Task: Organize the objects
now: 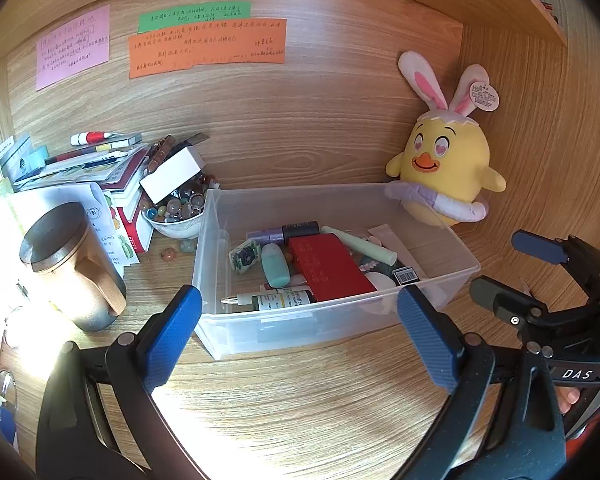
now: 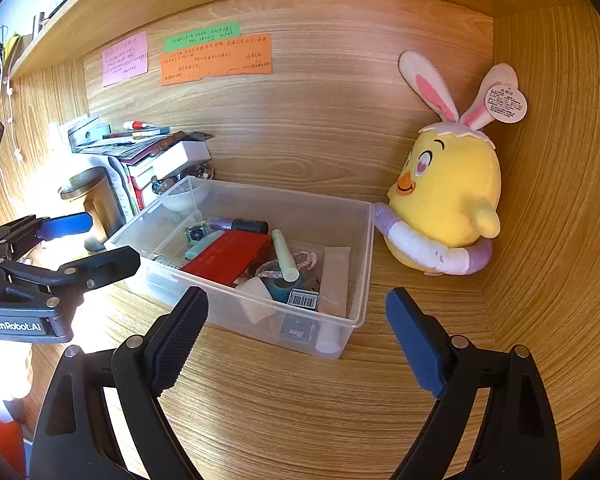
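A clear plastic bin stands on the wooden desk and holds several small items: a red box, a mint bottle, a pale green tube, a purple-and-black tube and a dropper bottle. My left gripper is open and empty, just in front of the bin; it also shows in the right wrist view. My right gripper is open and empty, in front of the bin's near right corner; it also shows in the left wrist view.
A yellow chick plush with bunny ears leans in the back right corner. Left of the bin are a lidded mug, a bowl of marbles, stacked books and boxes, and loose marbles. Paper notes hang on the back wall.
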